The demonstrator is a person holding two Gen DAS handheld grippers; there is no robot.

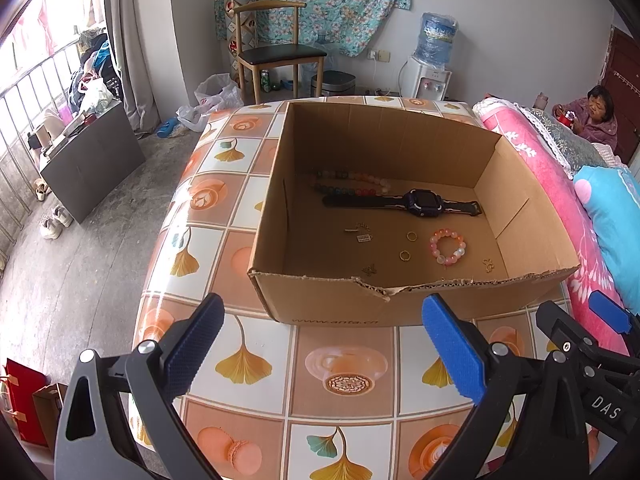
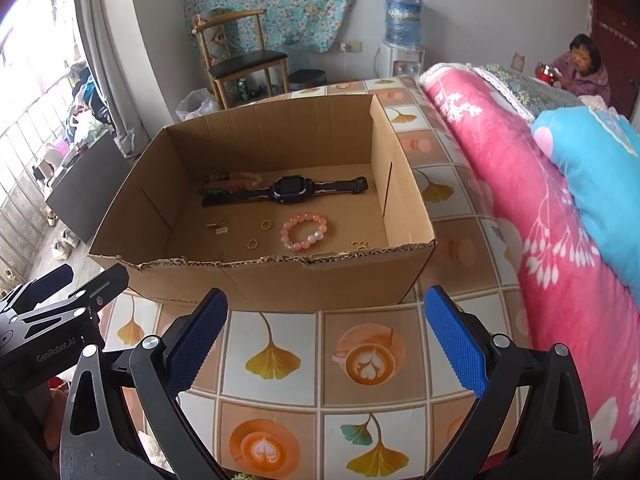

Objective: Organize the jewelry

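Both grippers hovering over tabletop (image 2: 280,344), short of box (image 1: 400,304). Left gripper (image 1: 320,344) and right gripper (image 2: 326,340) fingers spread wide, holding nothing. Jewelry lying ahead on box floor: pink bracelet (image 2: 304,232) nearer right; watch (image 2: 286,190) lying crosswise behind.

I've got the patterned table (image 1: 256,364) filling the lower frame, the open cardboard box (image 1: 460,300) sitting on it at centre.
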